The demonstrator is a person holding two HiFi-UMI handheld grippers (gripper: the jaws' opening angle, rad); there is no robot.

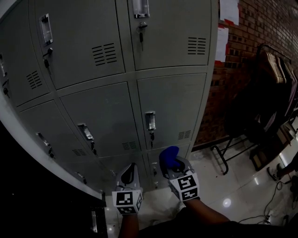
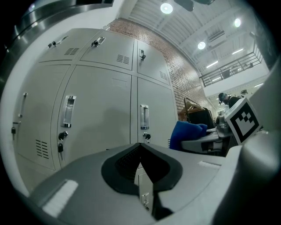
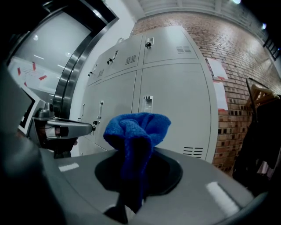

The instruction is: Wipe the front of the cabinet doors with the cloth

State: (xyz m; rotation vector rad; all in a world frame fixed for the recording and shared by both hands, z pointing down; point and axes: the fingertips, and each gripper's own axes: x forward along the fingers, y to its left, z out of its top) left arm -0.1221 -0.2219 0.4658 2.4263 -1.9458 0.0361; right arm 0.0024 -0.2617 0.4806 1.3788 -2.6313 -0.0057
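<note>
Grey metal cabinet doors [image 1: 172, 109] with handles and key locks fill the head view. A bunched blue cloth [image 3: 137, 132] sticks out of my right gripper [image 3: 131, 184], which is shut on it. In the head view that cloth [image 1: 168, 157] sits low, just off the bottom right door [image 1: 160, 169]. My left gripper [image 1: 129, 175] hangs beside it to the left, jaws pressed together with nothing between them. The left gripper view faces two lower doors [image 2: 101, 114], with the cloth [image 2: 186, 134] at its right.
A brick wall [image 1: 260, 28] with paper notices [image 1: 228, 11] stands right of the cabinet. A clothes rack [image 1: 274, 79] with dark garments and a metal frame [image 1: 223, 155] stand on the glossy white floor [image 1: 233, 190]. Cables [image 1: 279, 186] lie at far right.
</note>
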